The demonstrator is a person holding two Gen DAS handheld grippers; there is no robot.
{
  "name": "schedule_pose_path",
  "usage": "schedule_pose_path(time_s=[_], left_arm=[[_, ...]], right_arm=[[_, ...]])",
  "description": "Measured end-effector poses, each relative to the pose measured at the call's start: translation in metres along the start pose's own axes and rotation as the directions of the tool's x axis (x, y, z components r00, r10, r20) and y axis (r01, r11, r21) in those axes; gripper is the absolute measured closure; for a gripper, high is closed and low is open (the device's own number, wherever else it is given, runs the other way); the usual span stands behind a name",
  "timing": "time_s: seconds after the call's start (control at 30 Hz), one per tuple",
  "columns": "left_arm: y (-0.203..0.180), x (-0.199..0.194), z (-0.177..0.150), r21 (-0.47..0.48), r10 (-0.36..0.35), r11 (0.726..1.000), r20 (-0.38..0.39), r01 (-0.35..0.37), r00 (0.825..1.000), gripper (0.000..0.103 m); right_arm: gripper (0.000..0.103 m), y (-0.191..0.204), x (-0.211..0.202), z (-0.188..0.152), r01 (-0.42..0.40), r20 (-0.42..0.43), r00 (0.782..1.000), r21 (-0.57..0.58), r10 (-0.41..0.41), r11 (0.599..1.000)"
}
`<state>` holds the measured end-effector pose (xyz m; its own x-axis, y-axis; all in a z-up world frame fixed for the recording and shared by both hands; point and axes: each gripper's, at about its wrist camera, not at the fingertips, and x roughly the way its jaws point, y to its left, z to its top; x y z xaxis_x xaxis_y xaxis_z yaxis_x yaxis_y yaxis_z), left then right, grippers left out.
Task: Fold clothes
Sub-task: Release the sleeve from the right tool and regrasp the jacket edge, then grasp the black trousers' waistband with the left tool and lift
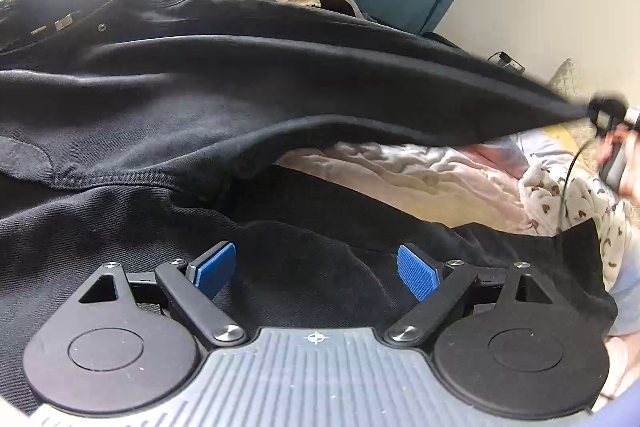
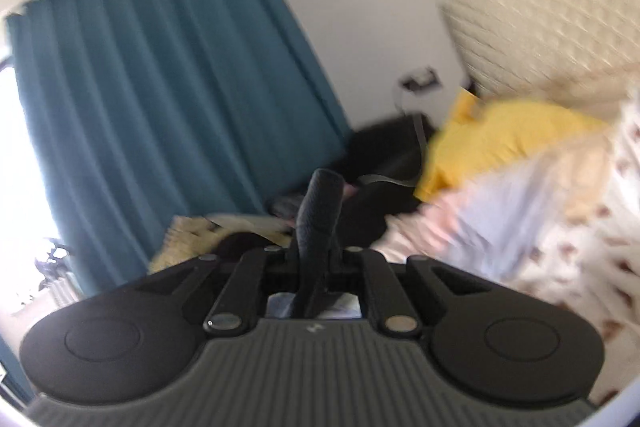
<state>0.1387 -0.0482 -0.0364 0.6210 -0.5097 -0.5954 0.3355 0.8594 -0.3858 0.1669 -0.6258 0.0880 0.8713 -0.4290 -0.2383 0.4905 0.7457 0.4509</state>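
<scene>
My right gripper [image 2: 318, 223] is pinched shut on a corner of the black pants [image 1: 248, 99] and pulls it out sideways, while my left gripper [image 1: 316, 269] hangs open just above them, so next I should fold that corner over.

We see a teal curtain [image 2: 160, 99] hanging at the far left, with bright window light at its left edge. A white wall [image 2: 360, 7] runs to its right, carrying a small socket [image 2: 420, 79]. At the far right stands a quilted cream headboard [image 2: 552, 15], and a yellow pillow [image 2: 496, 143] lies just below it.
</scene>
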Motion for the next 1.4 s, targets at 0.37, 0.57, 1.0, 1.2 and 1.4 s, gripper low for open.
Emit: schedule_pose_path(time_s=[0.37,0.57,1.0,1.2,1.4], left_arm=[[-0.007,0.010,-0.003,0.072,0.026,0.997,0.011,-0.027,1.000,0.013],[-0.010,0.003,-0.003,0.077,0.045,0.996,0.054,-0.049,0.998,0.013],[0.022,-0.119,0.007,-0.054,0.097,0.995,0.199,-0.088,0.975,0.013],[0.092,-0.208,-0.008,-0.283,0.134,0.956,0.184,-0.078,0.974,0.007],[0.169,-0.246,-0.026,-0.604,0.080,0.796,0.043,-0.038,0.996,0.007]], right_arm=[[0.044,-0.104,0.009,-0.128,0.217,-0.158,0.958,-0.155,-0.241,0.964],[0.028,-0.064,-0.026,-0.104,0.177,-0.108,0.977,-0.070,-0.184,0.982],[0.028,-0.049,-0.195,-0.097,0.031,-0.205,0.978,-0.090,-0.049,0.995],[0.027,-0.066,-0.265,-0.095,-0.003,-0.258,0.966,-0.075,-0.017,0.997],[0.015,-0.118,-0.287,-0.096,0.086,-0.285,0.955,0.012,-0.079,0.996]])
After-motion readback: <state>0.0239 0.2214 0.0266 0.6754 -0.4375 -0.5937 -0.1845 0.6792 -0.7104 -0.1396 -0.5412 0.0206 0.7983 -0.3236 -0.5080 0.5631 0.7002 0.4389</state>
